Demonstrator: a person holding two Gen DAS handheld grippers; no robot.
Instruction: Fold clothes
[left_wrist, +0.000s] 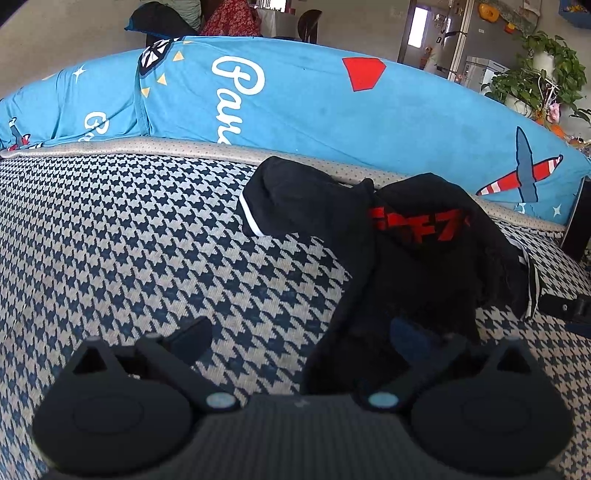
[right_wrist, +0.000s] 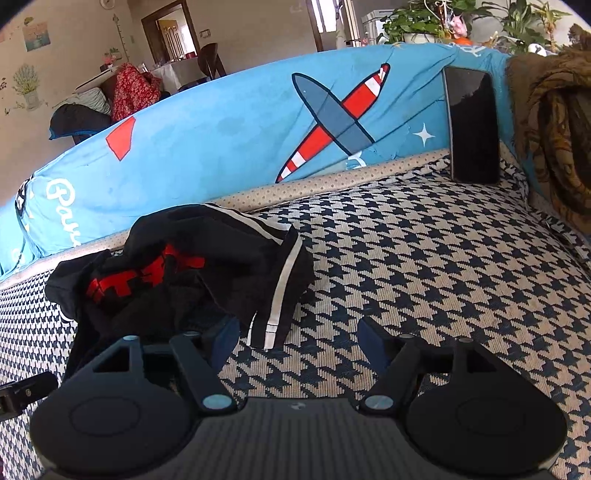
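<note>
A crumpled black garment (left_wrist: 413, 258) with red lettering and white trim lies in a heap on the houndstooth seat cover (left_wrist: 129, 240), close to the blue backrest. My left gripper (left_wrist: 301, 334) is open. Its left finger rests over bare cover, and its right fingertip sits at the garment's near fold, where black cloth reaches partly between the jaws. In the right wrist view the same garment (right_wrist: 184, 273) lies to the left. My right gripper (right_wrist: 297, 332) is open over bare cover (right_wrist: 424, 258), with its left finger against the garment's striped edge.
A blue cover with an aeroplane print (right_wrist: 221, 140) is draped over the backrest behind the seat. A dark flat phone or tablet (right_wrist: 472, 125) leans against it at the right, beside a brown blanket (right_wrist: 554, 129). Potted plants (left_wrist: 539, 74) and furniture stand beyond.
</note>
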